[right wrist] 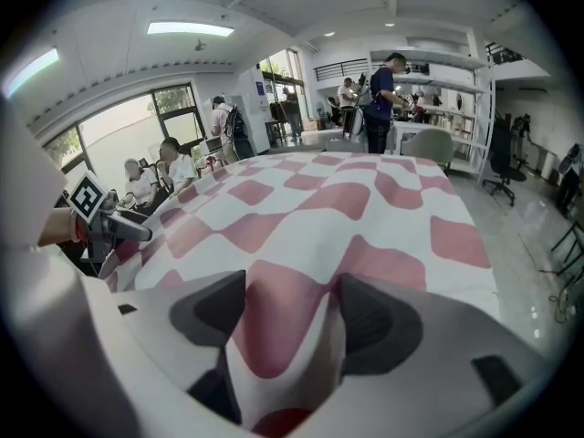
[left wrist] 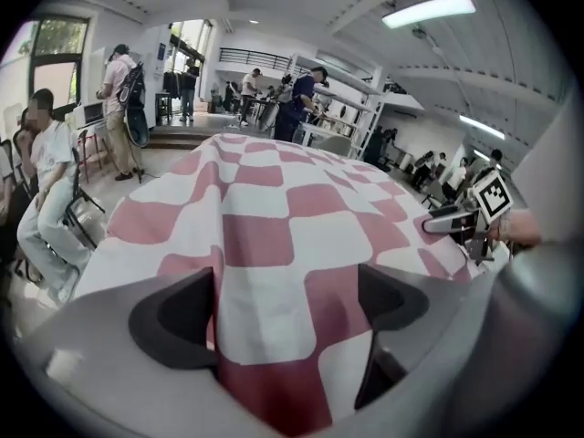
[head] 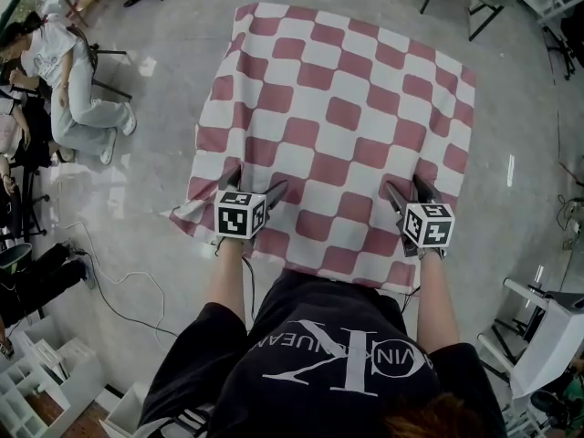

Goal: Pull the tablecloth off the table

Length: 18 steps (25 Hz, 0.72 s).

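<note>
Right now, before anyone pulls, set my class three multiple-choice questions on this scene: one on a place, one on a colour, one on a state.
1. Where on the tablecloth are the left gripper and right gripper? A far edge B near edge C centre
2. Its checks are: A blue-white B red-white C green-yellow
3. The left gripper's jaws are: A apart, cloth between B shut, empty C holding a cup
Answers: B, both rest at the person's edge; B, red and white squares throughout; A, its view shows cloth between spread jaws.
</note>
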Tool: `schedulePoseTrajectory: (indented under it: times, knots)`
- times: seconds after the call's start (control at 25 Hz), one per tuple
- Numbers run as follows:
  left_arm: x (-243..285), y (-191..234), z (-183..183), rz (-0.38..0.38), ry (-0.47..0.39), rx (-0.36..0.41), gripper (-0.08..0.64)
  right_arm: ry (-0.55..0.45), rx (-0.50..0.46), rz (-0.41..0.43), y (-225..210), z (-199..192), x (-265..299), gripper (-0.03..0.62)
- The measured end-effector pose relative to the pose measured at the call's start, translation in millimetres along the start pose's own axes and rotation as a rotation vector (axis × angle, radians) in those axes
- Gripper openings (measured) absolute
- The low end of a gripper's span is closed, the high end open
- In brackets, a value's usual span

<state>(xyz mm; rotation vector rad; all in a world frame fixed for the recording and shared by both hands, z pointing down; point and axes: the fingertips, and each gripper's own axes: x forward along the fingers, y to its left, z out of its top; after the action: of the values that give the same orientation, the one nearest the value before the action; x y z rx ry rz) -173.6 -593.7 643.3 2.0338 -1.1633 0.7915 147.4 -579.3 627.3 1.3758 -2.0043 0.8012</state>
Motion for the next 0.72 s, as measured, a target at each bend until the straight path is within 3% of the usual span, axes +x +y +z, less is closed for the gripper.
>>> schedulePoseTrajectory:
  times: [0.08, 0.16, 0.2, 0.48, 0.72]
  knots:
    - [4.8, -4.0, -2.8, 0.035, 0.038, 0.064, 0.468, 0.008, -0.024, -0.029, -3.5, -1.4, 0.6, 0.304]
    - [7.5, -3.0, -3.5, 0.087, 0.055, 0.109, 0.32, 0.011, -0.038, -0.062, -8.7, -2.8, 0.3, 0.239]
    - [7.7, -2.4, -3.3, 0.102, 0.057, 0.118, 0.291, 0.009, -0.038, -0.074, -10.9, -3.2, -0.5, 0.213]
    - [4.1, -1.3, -1.6, 0.1, 0.056, 0.088, 0.186, -0.033, 0.024, -0.12, -16.9, -5.1, -11.0, 0.064]
    - [3.7, -17.2, -4.4, 0.074, 0.043, 0.082, 0.069, -0.065, 0.033, -0.13, -12.3, -7.9, -26.0, 0.018]
